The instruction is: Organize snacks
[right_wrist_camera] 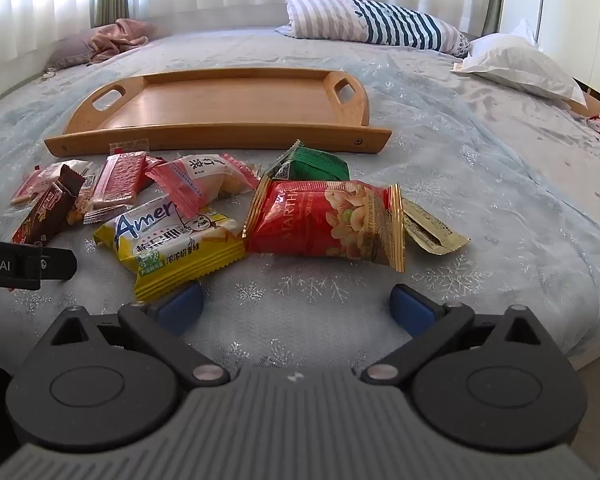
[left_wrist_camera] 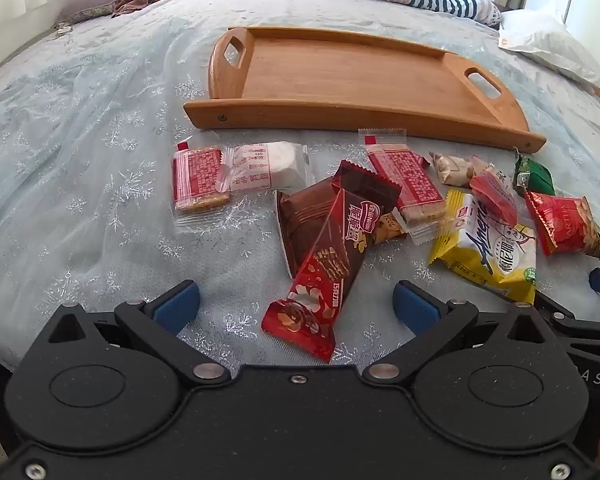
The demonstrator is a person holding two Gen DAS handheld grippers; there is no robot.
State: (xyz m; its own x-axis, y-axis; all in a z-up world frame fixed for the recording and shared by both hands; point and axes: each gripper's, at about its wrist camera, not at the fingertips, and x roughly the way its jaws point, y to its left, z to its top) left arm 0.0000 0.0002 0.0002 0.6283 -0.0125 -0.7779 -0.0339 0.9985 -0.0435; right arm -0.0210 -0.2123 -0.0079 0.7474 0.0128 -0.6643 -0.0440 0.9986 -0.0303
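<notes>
Wooden handled tray [left_wrist_camera: 340, 76] empty at frame top, awaiting snacks. I keep left gripper [left_wrist_camera: 296, 304] and right gripper [right_wrist_camera: 296, 304] spread wide, nothing held, red-brown wafer bar [left_wrist_camera: 320, 264] nearest.

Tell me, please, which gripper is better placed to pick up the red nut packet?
Probably the right gripper: the red nut packet lies just ahead of its open jaws, while it sits far right of the left gripper.

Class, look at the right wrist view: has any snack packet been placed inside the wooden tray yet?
No: the rectangular wooden tray with cut-out handles shows only bare wood inside, and every packet lies on the pale blue bedspread in front of it.
</notes>
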